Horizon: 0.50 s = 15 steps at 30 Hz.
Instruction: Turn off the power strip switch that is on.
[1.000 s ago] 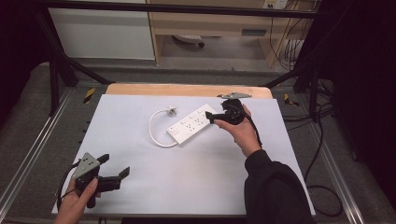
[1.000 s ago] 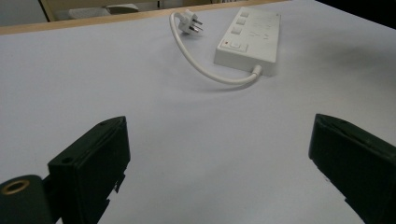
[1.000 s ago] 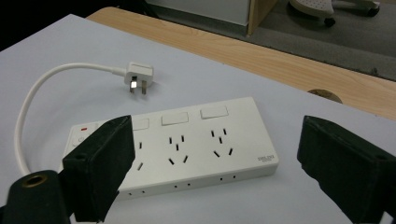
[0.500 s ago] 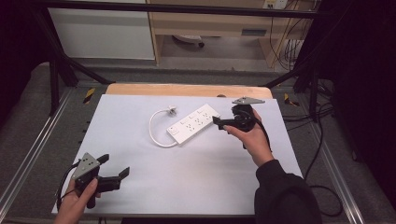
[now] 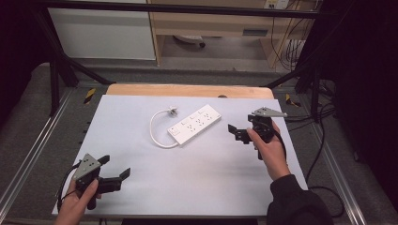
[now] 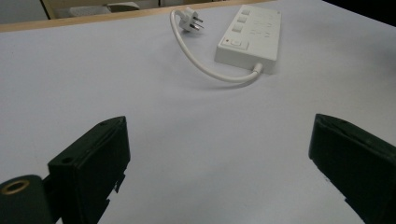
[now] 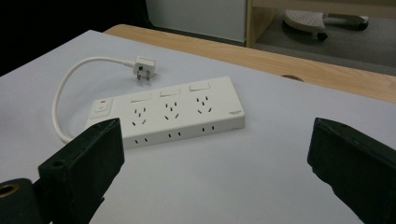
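The right gripper [image 5: 240,132] has drawn back from the power strip [image 5: 195,124], fingers spread, empty; left gripper [image 5: 114,172] stays spread, well apart from it.

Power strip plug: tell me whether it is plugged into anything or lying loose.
Loose. The plug lies on the table with its prongs bare, at the end of the cord curling back from the power strip.
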{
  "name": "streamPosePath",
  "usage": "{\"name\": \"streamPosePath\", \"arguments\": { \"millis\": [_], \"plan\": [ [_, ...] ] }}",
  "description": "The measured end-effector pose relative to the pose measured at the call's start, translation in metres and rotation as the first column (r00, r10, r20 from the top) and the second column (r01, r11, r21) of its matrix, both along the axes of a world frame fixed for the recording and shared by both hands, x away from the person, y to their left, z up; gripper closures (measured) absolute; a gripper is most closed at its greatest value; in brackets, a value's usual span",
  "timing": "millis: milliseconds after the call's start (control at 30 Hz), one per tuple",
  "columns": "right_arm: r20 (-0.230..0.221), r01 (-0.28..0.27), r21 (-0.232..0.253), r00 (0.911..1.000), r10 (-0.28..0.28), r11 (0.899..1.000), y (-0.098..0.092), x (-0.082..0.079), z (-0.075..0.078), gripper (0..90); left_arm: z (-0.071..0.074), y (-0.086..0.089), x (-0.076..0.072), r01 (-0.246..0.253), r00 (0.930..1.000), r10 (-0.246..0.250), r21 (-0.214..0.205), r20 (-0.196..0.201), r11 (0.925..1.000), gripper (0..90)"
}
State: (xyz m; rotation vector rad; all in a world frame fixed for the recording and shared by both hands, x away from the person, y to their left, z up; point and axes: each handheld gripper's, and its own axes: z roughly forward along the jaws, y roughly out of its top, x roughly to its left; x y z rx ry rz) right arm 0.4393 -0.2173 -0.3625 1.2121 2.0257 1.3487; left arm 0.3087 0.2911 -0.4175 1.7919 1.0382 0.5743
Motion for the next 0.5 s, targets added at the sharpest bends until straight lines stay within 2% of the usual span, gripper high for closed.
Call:
{"name": "streamPosePath", "arguments": {
  "millis": [333, 500],
  "plan": [
    [0.072, -0.006, 0.025, 0.9974, 0.005, 1.000, -0.022, -0.025, 0.003, 3.3, 0.000, 0.001, 0.000, -0.011, 0.9999, 0.011, -0.005, 0.004, 0.9999, 5.2],
    [0.084, -0.003, 0.037, 0.9964, 0.000, 0.999, -0.036, -0.040, -0.003, 4.1, 0.001, 0.001, 0.000, -0.011, 0.9999, 0.011, -0.006, 0.006, 0.9999, 5.2]
  ]
}}
